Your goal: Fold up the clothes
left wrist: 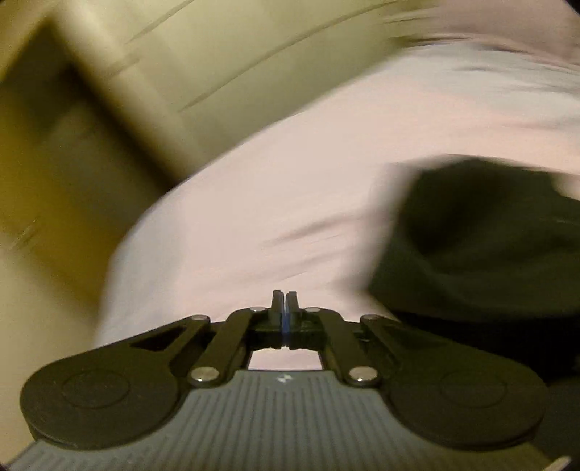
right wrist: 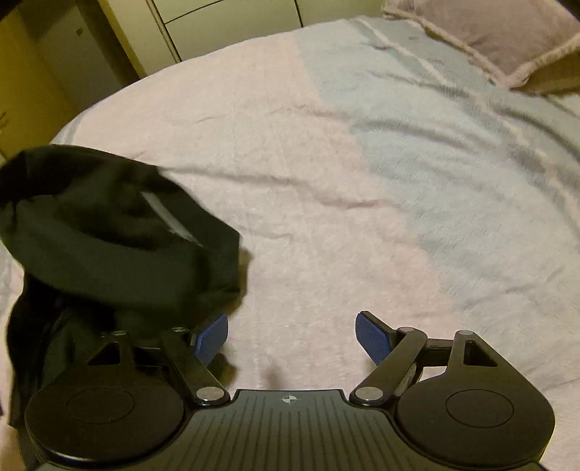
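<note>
A crumpled black garment (right wrist: 108, 239) lies in a heap on the bed, at the left of the right wrist view; a white label shows inside its folds. The same black garment (left wrist: 482, 239) appears blurred at the right of the left wrist view. My right gripper (right wrist: 291, 337) is open over the bedspread, its blue left pad (right wrist: 212, 338) close beside the garment's near edge, with nothing between the pads. My left gripper (left wrist: 285, 302) is shut with its fingers pressed together and nothing visible between them, to the left of the garment.
The bed is covered by a pink and pale blue bedspread (right wrist: 362, 163). A pink pillow (right wrist: 489, 32) lies at the far right corner. Cream cupboard doors (right wrist: 224, 25) stand beyond the bed's far edge, and a dark doorway (left wrist: 54, 145) shows at the left.
</note>
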